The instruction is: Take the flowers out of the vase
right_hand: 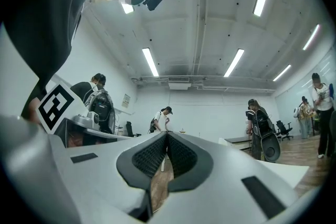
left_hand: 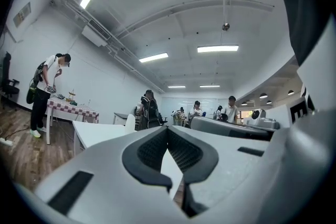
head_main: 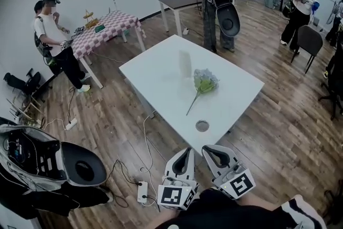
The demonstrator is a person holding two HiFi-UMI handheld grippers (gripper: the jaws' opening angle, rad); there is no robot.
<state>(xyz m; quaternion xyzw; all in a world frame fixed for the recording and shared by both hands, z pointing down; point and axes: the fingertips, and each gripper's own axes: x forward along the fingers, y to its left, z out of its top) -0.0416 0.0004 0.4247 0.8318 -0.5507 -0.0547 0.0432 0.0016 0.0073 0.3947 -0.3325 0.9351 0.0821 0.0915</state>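
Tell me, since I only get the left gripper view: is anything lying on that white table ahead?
Observer: Yes, a pale blue-green flower with a long green stem lies flat on the white rectangular table.
Visitor: Is it in a vase?
Observer: No. A clear vase stands beside its bloom.
Visitor: And the other hand-held gripper?
Observer: The right hand-held gripper is shut and empty, near the table's near corner.
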